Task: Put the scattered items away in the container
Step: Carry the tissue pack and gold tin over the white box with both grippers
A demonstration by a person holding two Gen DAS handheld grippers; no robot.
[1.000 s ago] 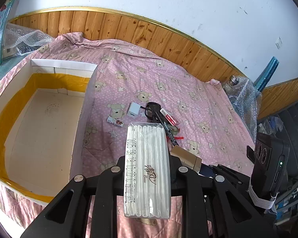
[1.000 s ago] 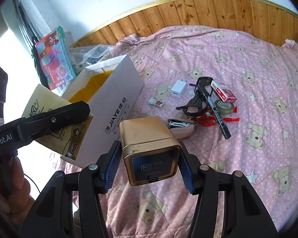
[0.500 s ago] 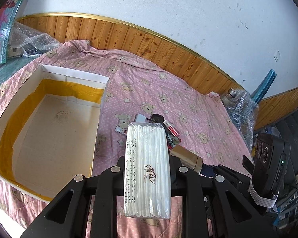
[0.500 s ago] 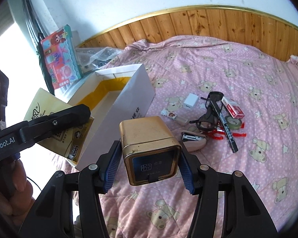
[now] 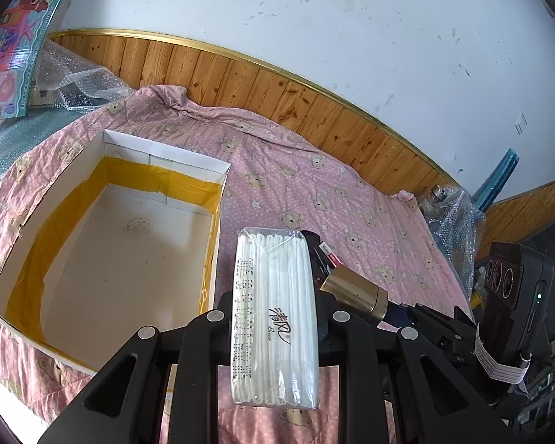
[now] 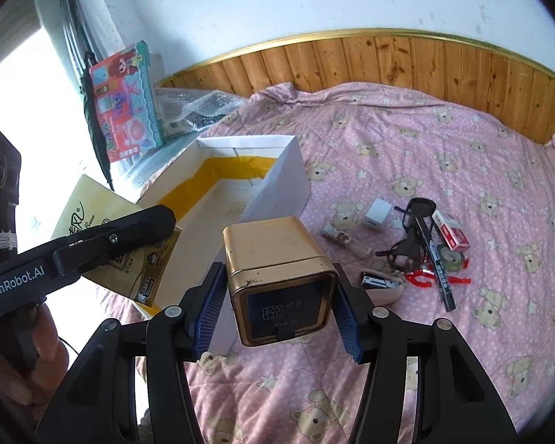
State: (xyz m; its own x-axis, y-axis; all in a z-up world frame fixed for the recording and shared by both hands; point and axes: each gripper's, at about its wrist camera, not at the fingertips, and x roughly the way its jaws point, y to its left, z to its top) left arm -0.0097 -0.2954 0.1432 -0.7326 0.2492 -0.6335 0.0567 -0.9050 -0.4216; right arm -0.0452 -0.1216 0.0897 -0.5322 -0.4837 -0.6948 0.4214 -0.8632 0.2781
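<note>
Empty white box (image 5: pixel 107 255), yellow-taped inside, lies open; small items (image 6: pixel 418 248) apparently scattered beside.

— Where are your two grippers?

— My left gripper (image 5: pixel 275 318) is lifted, its black fingers (image 5: pixel 207 336) squeezed against what they carry. From my right tool's camera it shows off to the left, side on, one finger (image 6: pixel 92 244) reaching to the right.

— And the right one?

— My right gripper (image 6: pixel 277 310) is raised too, its blue-ribbed pads (image 6: pixel 209 310) pressed on both sides of its load.

— Any of your hand in view?

— Fingers of my left hand (image 6: pixel 29 355) wrap the handle below that left tool.
</note>
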